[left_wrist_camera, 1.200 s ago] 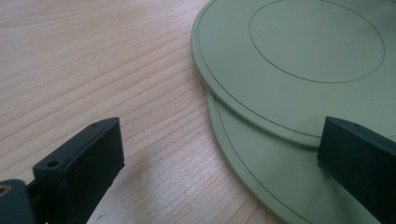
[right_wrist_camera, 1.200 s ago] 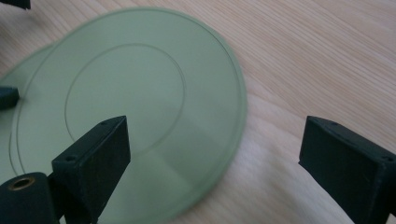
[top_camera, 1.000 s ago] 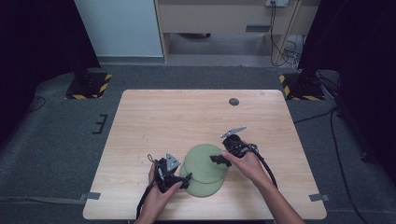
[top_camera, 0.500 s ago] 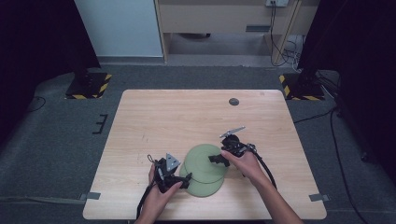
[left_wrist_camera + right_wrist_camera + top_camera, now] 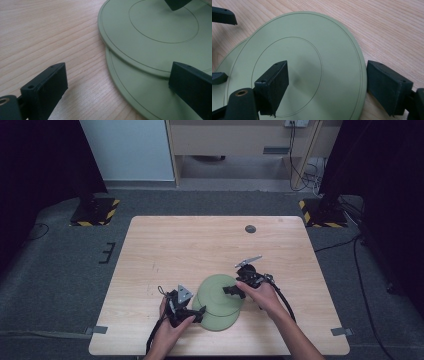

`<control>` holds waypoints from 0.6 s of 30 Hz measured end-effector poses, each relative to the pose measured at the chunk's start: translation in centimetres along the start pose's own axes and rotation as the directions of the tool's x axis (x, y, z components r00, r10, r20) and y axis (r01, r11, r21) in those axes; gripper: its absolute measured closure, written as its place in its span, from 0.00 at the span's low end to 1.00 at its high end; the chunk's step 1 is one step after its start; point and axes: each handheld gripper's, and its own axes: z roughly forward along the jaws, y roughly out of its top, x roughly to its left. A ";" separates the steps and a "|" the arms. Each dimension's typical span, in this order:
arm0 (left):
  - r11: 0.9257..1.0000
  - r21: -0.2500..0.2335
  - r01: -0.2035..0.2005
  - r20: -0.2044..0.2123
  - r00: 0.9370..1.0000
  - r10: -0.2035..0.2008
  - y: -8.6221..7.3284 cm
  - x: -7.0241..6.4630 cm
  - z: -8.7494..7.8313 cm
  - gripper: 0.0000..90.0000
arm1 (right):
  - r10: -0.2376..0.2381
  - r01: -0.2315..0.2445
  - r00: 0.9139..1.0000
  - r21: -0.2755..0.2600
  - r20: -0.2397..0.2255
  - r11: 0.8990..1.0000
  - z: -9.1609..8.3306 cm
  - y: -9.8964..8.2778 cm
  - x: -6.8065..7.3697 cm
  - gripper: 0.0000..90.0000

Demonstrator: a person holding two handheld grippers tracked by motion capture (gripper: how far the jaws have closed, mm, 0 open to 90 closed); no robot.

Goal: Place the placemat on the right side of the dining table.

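Green plates [image 5: 218, 301] stacked; L gripper [image 5: 196, 312], R gripper [image 5: 231, 290] jaws spread, prob. astride rims.

Wooden table [image 5: 165, 250]: 2 green plates [image 5: 218, 302] overlapping, small dark disc [image 5: 250, 228].

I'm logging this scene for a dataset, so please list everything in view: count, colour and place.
upper plate: 1, pale green, near-centre table, overlapping the lower one
lower plate: 1, pale green, under it, poking out toward the near edge
table: 1, light wood, centre of the room
round disc: 1, dark grey, far right of the tabletop
striped bases: 2, black and yellow, on the floor beyond the table's far corners
tape patches: 2, grey, on the floor by the near corners
left gripper: 1, black, open, its fingers straddling the lower plate's edge
right gripper: 1, black, its fingers just been closing around the upper plate's rim
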 end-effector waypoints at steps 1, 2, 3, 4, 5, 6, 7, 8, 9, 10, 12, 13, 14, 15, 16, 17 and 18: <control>1.000 -0.004 -0.004 -0.005 1.000 0.004 0.0 -0.1 0.0 0.01 | 0.000 0.000 1.000 0.001 0.000 1.000 0.0 0.0 0.0 0.22; 1.000 -0.003 -0.006 -0.007 1.000 0.006 0.0 -0.1 0.0 0.00 | 0.000 0.000 1.000 0.002 -0.004 1.000 0.0 0.0 0.0 0.22; 1.000 -0.004 -0.006 -0.005 1.000 0.006 0.0 0.0 0.1 0.00 | -0.002 0.002 1.000 0.002 -0.003 1.000 0.0 0.0 0.1 0.22; 1.000 -0.003 -0.007 -0.006 1.000 0.007 0.0 0.0 0.1 0.00 | -0.003 0.003 1.000 0.002 -0.002 1.000 0.0 0.0 0.1 0.22; 1.000 -0.005 -0.006 -0.007 1.000 0.006 0.0 -0.1 0.1 0.00 | -0.002 0.002 1.000 0.003 -0.003 1.000 0.0 0.0 0.1 0.22; 1.000 -0.006 -0.009 -0.010 1.000 0.009 0.0 -0.1 0.1 0.00 | 0.003 -0.003 1.000 0.003 -0.002 1.000 -0.1 0.0 0.1 0.22; 1.000 -0.006 -0.010 -0.012 1.000 0.010 0.0 -0.1 0.1 0.00 | 0.003 -0.003 1.000 0.003 -0.002 1.000 -0.1 0.0 0.1 0.22; 1.000 -0.007 -0.012 -0.015 1.000 0.012 0.1 -0.1 0.0 0.00 | 0.000 0.000 1.000 0.000 0.000 1.000 -0.1 0.0 0.1 0.23; 1.000 -0.007 -0.012 -0.016 1.000 0.012 0.0 -0.2 0.0 0.00 | 0.004 -0.004 1.000 -0.006 0.001 1.000 -0.3 0.1 0.2 0.23; 1.000 -0.007 -0.012 -0.016 1.000 0.012 0.1 -0.2 0.1 0.00 | 0.003 -0.003 1.000 -0.012 0.001 1.000 -0.5 0.1 0.2 0.23; 1.000 -0.007 -0.011 -0.016 1.000 0.010 0.1 -0.2 0.1 0.00 | -0.001 0.001 1.000 -0.024 0.002 1.000 -0.9 0.1 0.4 0.23; 1.000 -0.007 -0.010 -0.016 1.000 0.010 0.1 -0.2 0.1 0.00 | -0.003 0.003 1.000 -0.028 0.000 1.000 -1.2 0.1 0.4 0.23; 1.000 -0.006 -0.011 -0.018 1.000 0.011 0.1 -0.2 0.1 0.00 | -0.005 0.005 1.000 -0.042 -0.004 0.999 -1.6 0.2 0.5 0.24; 1.000 -0.006 -0.011 -0.019 1.000 0.011 0.1 -0.2 0.1 0.00 | -0.005 0.005 1.000 -0.042 -0.004 0.999 -1.6 0.2 0.5 0.24; 1.000 -0.007 -0.011 -0.020 1.000 0.011 0.1 -0.2 0.1 0.00 | 0.002 -0.002 1.000 -0.055 -0.016 0.998 -2.0 0.2 0.5 0.25; 1.000 -0.006 -0.012 -0.020 1.000 0.012 0.1 -0.2 0.1 0.00 | 0.006 -0.007 1.000 -0.058 -0.021 0.998 -2.1 0.3 0.4 0.26; 1.000 -0.007 -0.012 -0.020 1.000 0.012 0.1 -0.2 0.1 0.00 | 0.015 -0.016 0.999 -0.062 -0.030 0.998 -2.2 0.3 0.3 0.27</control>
